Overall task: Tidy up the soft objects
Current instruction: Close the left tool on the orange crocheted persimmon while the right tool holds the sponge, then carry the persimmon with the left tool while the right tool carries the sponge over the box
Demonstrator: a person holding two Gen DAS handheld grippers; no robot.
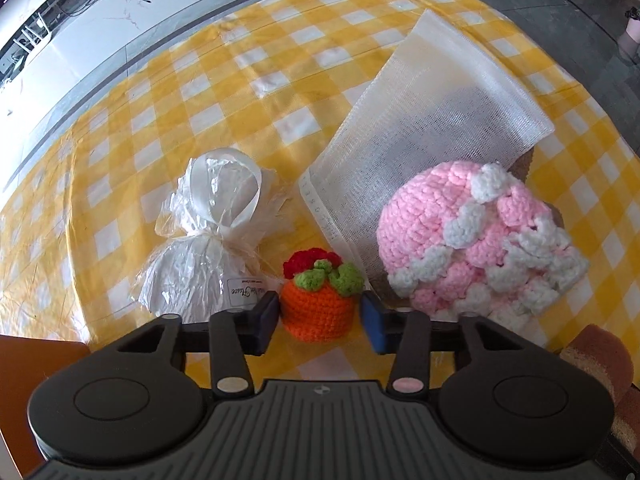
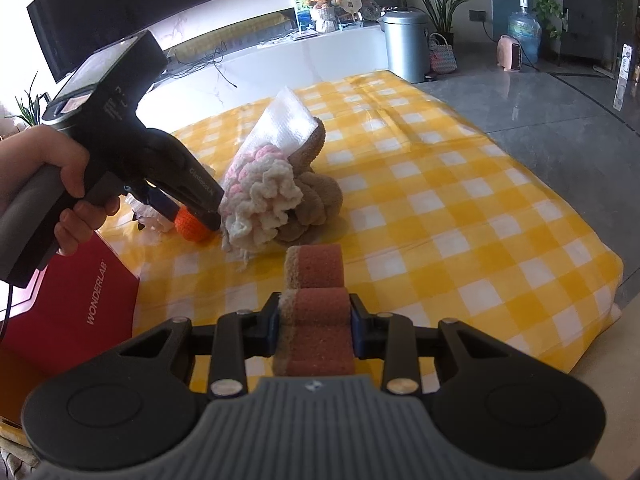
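Orange crochet fruit (image 1: pixel 314 312): green leaves, red tuft, on yellow check cloth (image 1: pixel 224 92) between your left gripper (image 1: pixel 320 320) pads, left pad touching, right pad just clear. Your right gripper (image 2: pixel 314 320) pinches a reddish-brown sponge strip (image 2: pixel 316 312).

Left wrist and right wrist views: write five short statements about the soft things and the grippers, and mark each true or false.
1. The orange crochet toy sits between the left gripper's fingers. True.
2. The right gripper is empty. False: it is shut on a brown sponge.
3. The pink and white crochet piece lies left of the orange toy in the left wrist view. False: it lies to the right.
4. A tied plastic bag lies on the yellow checked cloth. True.
5. The white mesh sheet is rolled into a ball. False: it lies spread out, propped at a slant.
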